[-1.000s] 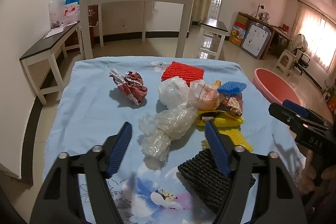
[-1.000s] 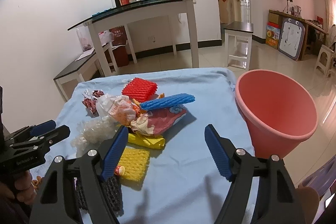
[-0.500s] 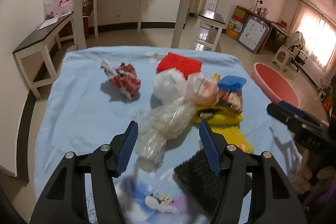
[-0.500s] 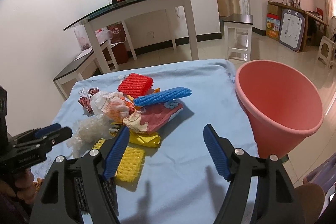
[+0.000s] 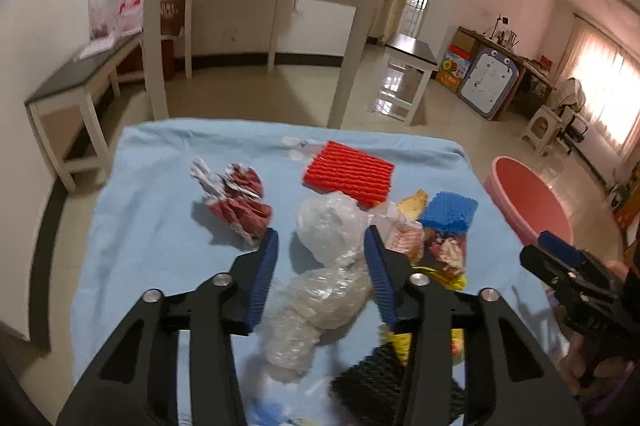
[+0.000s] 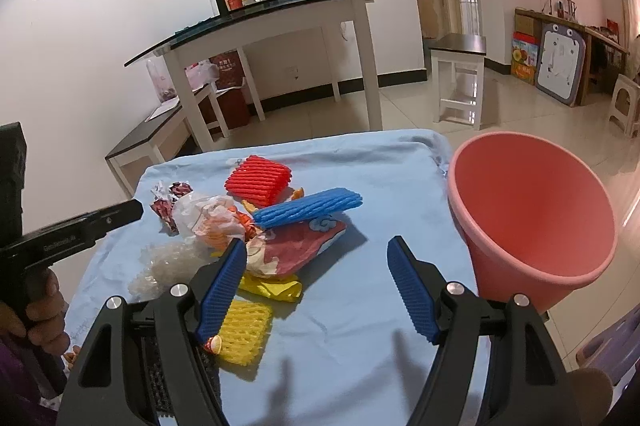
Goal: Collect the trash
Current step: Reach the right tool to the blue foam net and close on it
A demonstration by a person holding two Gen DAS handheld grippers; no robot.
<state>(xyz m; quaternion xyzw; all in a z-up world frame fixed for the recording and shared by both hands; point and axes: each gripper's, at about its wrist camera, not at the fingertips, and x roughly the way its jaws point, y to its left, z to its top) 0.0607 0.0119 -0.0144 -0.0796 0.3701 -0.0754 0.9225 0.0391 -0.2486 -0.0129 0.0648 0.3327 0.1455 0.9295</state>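
Trash: crumpled plastic, colorful foam

Dim pinkish indoor light, blurred fisheye edges.

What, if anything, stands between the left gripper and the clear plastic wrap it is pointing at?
Nothing visible does. The left gripper is open with the clear plastic wrap lying directly between its fingers on the blue cloth; the other trash sits off to the sides.
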